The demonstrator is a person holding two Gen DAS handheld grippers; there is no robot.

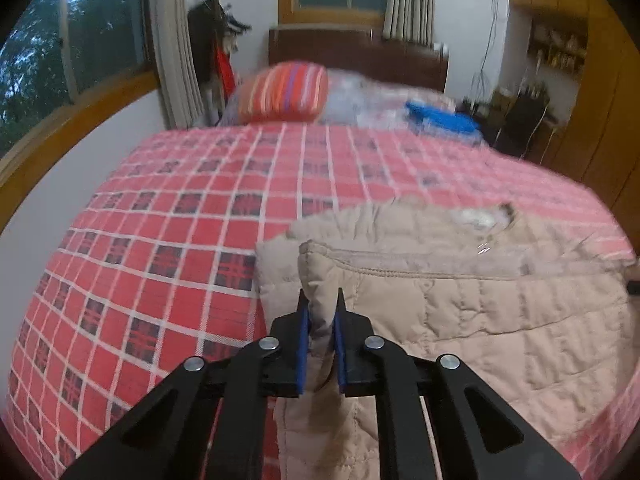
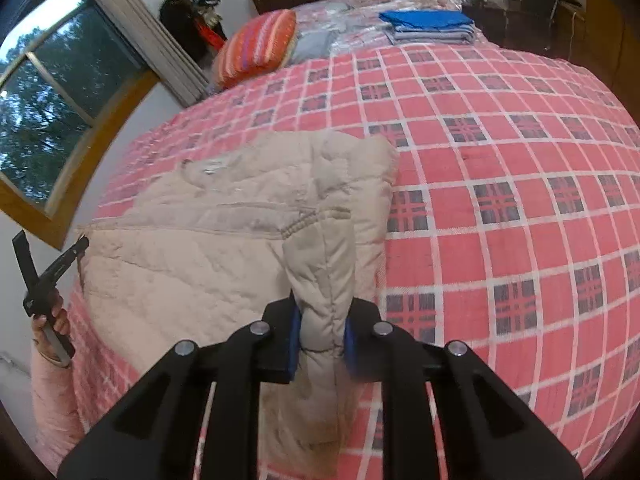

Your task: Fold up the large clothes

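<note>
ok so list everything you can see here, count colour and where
quilted jacket: one, beige, lying on the near part of the bed, pinched at both near corners
bedspread: one, red plaid with white lines and dark squares, covering the bed
pillow: one, orange and red striped, at the head of the bed on the window side
folded cloths: one stack, blue on top of grey, at the head of the bed away from the window
headboard: one, dark wood, against the far wall
windows: two, wood framed, with pale curtains
left gripper: black with blue pads, fingers shut on a jacket corner
right gripper: black with blue pads, fingers shut on a jacket fold
hand: one, holding the left gripper's handle
</note>
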